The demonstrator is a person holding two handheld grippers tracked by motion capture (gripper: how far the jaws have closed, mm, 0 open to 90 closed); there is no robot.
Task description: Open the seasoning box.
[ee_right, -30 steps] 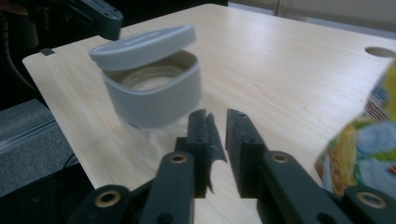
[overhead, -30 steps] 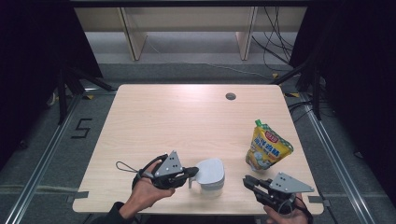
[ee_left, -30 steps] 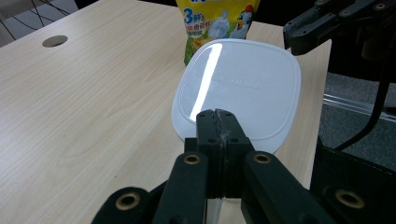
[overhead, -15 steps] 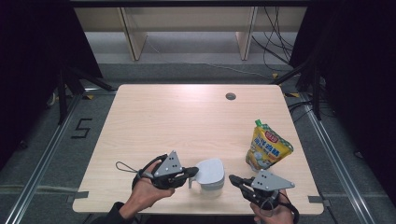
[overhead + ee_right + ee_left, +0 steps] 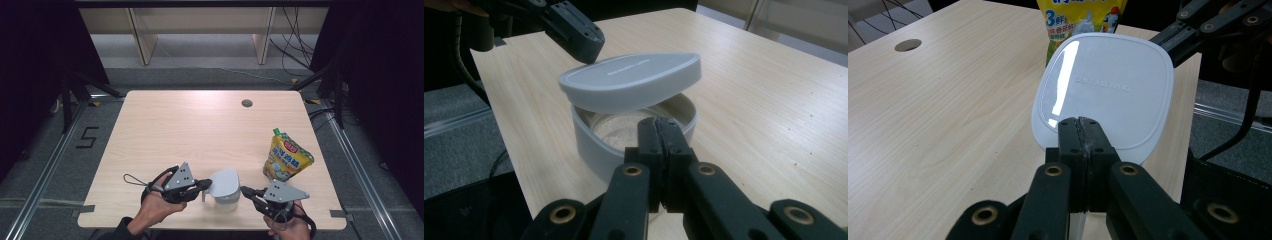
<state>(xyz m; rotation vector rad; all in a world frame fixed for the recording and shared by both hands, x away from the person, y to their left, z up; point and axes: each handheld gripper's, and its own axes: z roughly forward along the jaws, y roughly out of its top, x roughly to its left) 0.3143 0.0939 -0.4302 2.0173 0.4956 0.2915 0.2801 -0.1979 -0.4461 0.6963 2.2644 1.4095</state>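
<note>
I have both grippers low at the near edge of the desk [image 5: 200, 125], one on each side of a small white container [image 5: 226, 199] that stands between them. My left gripper [image 5: 204, 184] comes in from the left with its fingers pressed together; in the left gripper view their tips lie right at the near rim of the container's lid [image 5: 1105, 90], though I cannot tell from here whether they pinch that rim or merely rest against it. The lid is tilted — in the right gripper view it [image 5: 631, 80] sits lifted on the side toward my right gripper and leaves a gap through which I see pale powdery contents inside the container [image 5: 596, 150]. My right gripper [image 5: 246, 191] points at the container from the right, just beside its wall; its fingers have just been closing and now stand pressed together with nothing between them, as the right gripper view shows with the two black fingers [image 5: 649, 137] meeting in front of the container's open side. A yellow stand-up pouch [image 5: 286, 159] with a green cap stands upright farther back on the right part of the desk, near the container but apart from it, and in the left gripper view it rises directly behind the lid. A small round hole [image 5: 246, 103] sits in the desk near its far edge.
</note>
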